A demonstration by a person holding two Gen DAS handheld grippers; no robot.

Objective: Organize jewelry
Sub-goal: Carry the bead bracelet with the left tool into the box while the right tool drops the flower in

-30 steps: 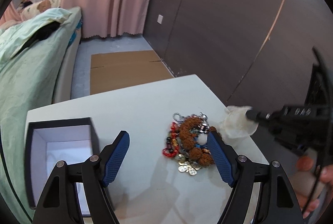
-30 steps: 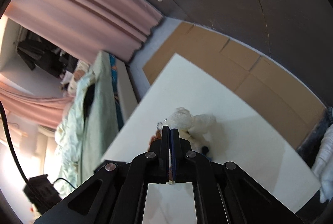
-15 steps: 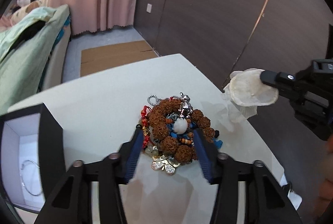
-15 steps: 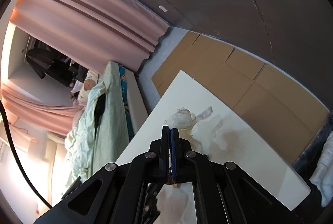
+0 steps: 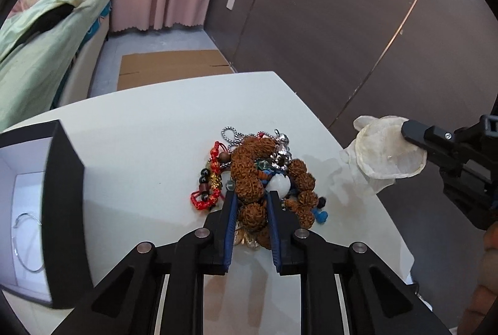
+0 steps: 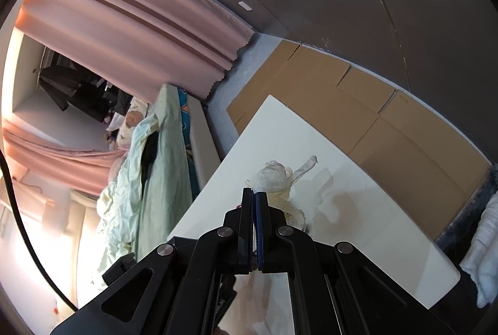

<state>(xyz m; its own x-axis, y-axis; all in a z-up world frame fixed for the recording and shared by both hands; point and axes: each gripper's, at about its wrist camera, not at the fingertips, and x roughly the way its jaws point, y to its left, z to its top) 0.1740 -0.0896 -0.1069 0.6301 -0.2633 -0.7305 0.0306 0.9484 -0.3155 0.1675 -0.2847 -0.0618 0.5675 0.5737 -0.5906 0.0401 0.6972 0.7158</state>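
**Left gripper closing on the bead bracelet, right gripper clamped on the pouch**

Your left gripper (image 5: 251, 195) is down over the tangled pile of jewelry (image 5: 258, 176) in the middle of the white counter (image 5: 149, 148). Its jaws have just been closing and now stand narrow, with the blue pads against either side of the brown knobbly bead bracelet (image 5: 252, 179). Around that bracelet lie a red cord piece (image 5: 205, 198), a silver ball chain (image 5: 232, 134), a white stone (image 5: 279, 185) and some small blue beads (image 5: 320, 215), all touching one another.

Your right gripper (image 6: 254, 195) is fully closed, pinching the edge of a thin, crumpled white pouch (image 5: 386, 151) that it holds up off the counter's right edge, near the pile but apart from it.

At the left edge of the counter sits an open black box (image 5: 62, 195) with a white lining; a thin wire hoop (image 5: 25, 241) lies inside it.
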